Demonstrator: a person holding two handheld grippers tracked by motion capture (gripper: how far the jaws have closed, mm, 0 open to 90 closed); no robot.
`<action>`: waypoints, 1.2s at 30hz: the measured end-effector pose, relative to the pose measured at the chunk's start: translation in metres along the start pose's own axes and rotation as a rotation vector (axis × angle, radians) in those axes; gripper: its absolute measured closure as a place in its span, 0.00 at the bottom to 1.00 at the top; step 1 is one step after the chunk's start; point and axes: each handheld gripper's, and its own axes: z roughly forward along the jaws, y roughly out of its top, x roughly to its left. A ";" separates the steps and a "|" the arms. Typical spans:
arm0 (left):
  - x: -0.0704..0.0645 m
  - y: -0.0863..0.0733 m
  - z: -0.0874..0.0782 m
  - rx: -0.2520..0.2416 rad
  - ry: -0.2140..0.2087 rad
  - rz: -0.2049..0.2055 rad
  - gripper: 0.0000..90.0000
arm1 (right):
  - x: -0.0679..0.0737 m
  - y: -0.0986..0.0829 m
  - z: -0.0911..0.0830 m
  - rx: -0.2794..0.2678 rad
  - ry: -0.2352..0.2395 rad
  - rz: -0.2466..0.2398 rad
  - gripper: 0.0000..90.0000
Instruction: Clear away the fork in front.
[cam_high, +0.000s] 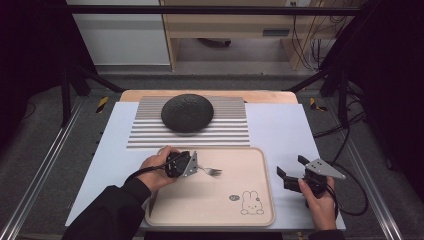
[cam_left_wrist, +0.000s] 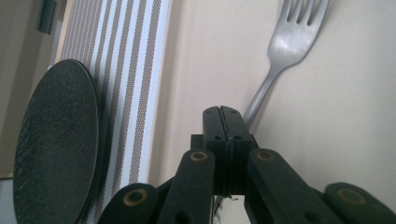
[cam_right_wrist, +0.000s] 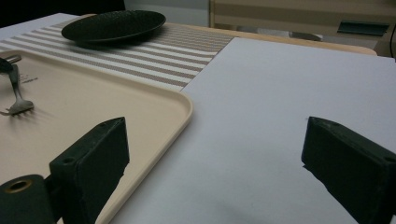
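Note:
A metal fork (cam_high: 212, 171) (cam_left_wrist: 289, 51) lies over the beige tray (cam_high: 250, 165), tines pointing right. My left gripper (cam_high: 197, 168) (cam_left_wrist: 220, 112) is shut on the fork's handle, which sticks out from between the closed jaws. In the right gripper view the fork (cam_right_wrist: 16, 100) slopes down, its tines at or just above the tray (cam_right_wrist: 93, 98). My right gripper (cam_high: 292, 167) (cam_right_wrist: 215, 140) stands open over the white sheet (cam_high: 285, 130), right of the tray, with nothing between its jaws.
A black textured plate (cam_high: 187, 112) (cam_left_wrist: 56, 140) (cam_right_wrist: 114, 25) sits on a striped placemat (cam_high: 230, 130) (cam_right_wrist: 187, 51) behind the tray. The tray has a rabbit drawing (cam_high: 251, 203) near its front right corner. Black frame posts stand at both sides.

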 end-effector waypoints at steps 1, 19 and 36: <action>0.000 0.001 0.001 -0.009 0.000 -0.019 1.00 | 0.000 0.000 0.000 0.000 0.000 0.000 0.09; -0.007 0.022 0.019 -0.010 -0.029 -0.063 1.00 | 0.001 0.000 0.000 0.005 0.008 -0.005 0.09; -0.017 0.020 0.016 0.015 -0.056 -0.077 1.00 | 0.001 0.000 0.001 0.010 0.014 -0.004 0.09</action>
